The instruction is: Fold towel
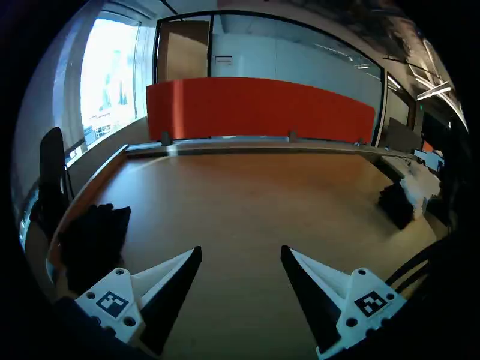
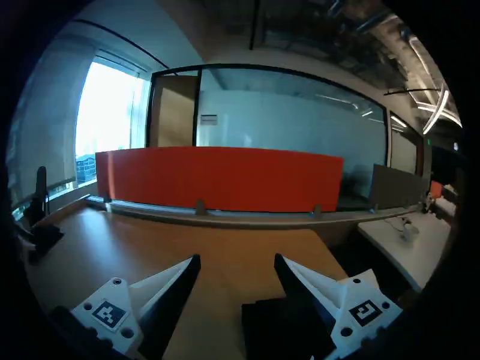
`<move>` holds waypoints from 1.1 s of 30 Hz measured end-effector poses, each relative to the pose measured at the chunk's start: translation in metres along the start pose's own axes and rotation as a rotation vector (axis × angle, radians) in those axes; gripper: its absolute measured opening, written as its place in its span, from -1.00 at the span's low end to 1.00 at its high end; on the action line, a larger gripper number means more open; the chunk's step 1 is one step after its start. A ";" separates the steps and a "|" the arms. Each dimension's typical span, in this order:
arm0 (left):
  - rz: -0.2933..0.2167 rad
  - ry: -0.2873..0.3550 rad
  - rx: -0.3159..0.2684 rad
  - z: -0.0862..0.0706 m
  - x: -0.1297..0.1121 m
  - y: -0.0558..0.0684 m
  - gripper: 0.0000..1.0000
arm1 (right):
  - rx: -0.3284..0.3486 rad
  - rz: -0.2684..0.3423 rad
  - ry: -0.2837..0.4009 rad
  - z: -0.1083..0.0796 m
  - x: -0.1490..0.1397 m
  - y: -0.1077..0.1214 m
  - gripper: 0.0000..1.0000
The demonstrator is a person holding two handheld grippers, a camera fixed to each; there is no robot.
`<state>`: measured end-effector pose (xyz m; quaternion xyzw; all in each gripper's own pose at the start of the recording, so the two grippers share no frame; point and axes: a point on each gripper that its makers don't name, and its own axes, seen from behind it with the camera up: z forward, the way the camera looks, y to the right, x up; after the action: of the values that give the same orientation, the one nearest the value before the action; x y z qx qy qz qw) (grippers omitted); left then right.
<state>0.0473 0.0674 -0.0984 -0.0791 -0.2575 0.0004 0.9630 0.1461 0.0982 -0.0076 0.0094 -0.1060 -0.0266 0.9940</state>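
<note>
In the left gripper view, a crumpled dark cloth (image 1: 93,240), seemingly a towel, lies near the left edge of the wooden table (image 1: 240,198). My left gripper (image 1: 240,264) stands open over bare wood, right of that cloth, holding nothing. A second dark, folded-looking bundle (image 1: 396,204) rests near the table's right edge. In the right gripper view, my right gripper (image 2: 237,267) is open and empty, with a flat dark folded cloth (image 2: 270,327) on the table (image 2: 228,252) just below and between its fingers. Its right finger (image 2: 318,294) partly hides that cloth.
An orange divider panel (image 1: 258,108) runs along the table's far edge. A dark chair (image 1: 51,180) stands by the window at the left. A white desk (image 2: 408,246) sits across a gap to the right, and another dark object (image 2: 39,237) lies at the table's left end.
</note>
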 end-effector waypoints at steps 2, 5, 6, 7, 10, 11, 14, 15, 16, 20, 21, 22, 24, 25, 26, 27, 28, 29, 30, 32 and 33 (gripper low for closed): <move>0.003 0.033 0.006 0.004 0.016 -0.005 0.96 | -0.005 -0.009 0.015 0.001 0.007 -0.003 0.91; 0.007 0.080 0.016 0.010 0.038 -0.013 0.96 | -0.003 -0.020 0.037 -0.001 0.016 -0.010 0.91; 0.008 0.094 0.020 0.012 0.045 -0.015 0.96 | -0.001 -0.022 0.043 -0.001 0.019 -0.013 0.91; 0.009 0.107 0.024 0.014 0.051 -0.017 0.96 | -0.001 -0.022 0.049 -0.001 0.022 -0.015 0.91; 0.010 0.146 0.035 0.019 0.070 -0.024 0.96 | 0.001 -0.021 0.065 -0.001 0.032 -0.024 0.91; 0.011 0.161 0.040 0.021 0.077 -0.026 0.96 | 0.003 -0.019 0.071 -0.001 0.035 -0.027 0.90; 0.019 0.201 0.052 0.024 0.095 -0.033 0.96 | 0.009 -0.010 0.087 -0.001 0.044 -0.036 0.91; 0.022 0.213 0.056 0.025 0.100 -0.035 0.96 | 0.010 -0.006 0.092 0.000 0.047 -0.039 0.91; 0.026 0.223 0.059 0.026 0.105 -0.036 0.95 | 0.012 -0.003 0.098 0.000 0.050 -0.043 0.90; 0.034 0.264 0.071 0.028 0.124 -0.041 0.95 | 0.020 0.012 0.121 0.000 0.062 -0.058 0.90; 0.034 0.273 0.073 0.028 0.128 -0.042 0.95 | 0.022 0.016 0.126 0.001 0.064 -0.062 0.90; 0.034 0.284 0.075 0.028 0.133 -0.043 0.95 | 0.024 0.020 0.131 0.001 0.066 -0.066 0.90; 0.033 0.306 0.079 0.027 0.142 -0.044 0.95 | 0.029 0.028 0.141 0.002 0.069 -0.074 0.91; 0.033 0.318 0.082 0.026 0.146 -0.045 0.95 | 0.032 0.032 0.144 0.002 0.071 -0.078 0.91; 0.033 0.332 0.086 0.025 0.151 -0.046 0.96 | 0.035 0.037 0.147 0.002 0.072 -0.082 0.90; 0.032 0.344 0.089 0.024 0.156 -0.046 0.96 | 0.038 0.041 0.149 0.003 0.073 -0.086 0.90; 0.030 0.356 0.087 0.023 0.160 -0.045 0.95 | 0.040 0.045 0.149 0.003 0.074 -0.088 0.90; 0.027 0.371 0.085 0.022 0.164 -0.044 0.96 | 0.043 0.049 0.149 0.003 0.075 -0.092 0.91; 0.025 0.382 0.083 0.020 0.168 -0.044 0.96 | 0.045 0.051 0.149 0.003 0.076 -0.094 0.91; 0.023 0.398 0.078 0.019 0.172 -0.043 0.96 | 0.047 0.051 0.152 0.003 0.078 -0.098 0.90; 0.022 0.404 0.076 0.018 0.174 -0.043 0.96 | 0.047 0.051 0.153 0.002 0.079 -0.100 0.90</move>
<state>0.1876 0.0348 0.0096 -0.0439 -0.0582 0.0045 0.9973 0.2176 -0.0059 0.0088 0.0320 -0.0305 0.0018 0.9990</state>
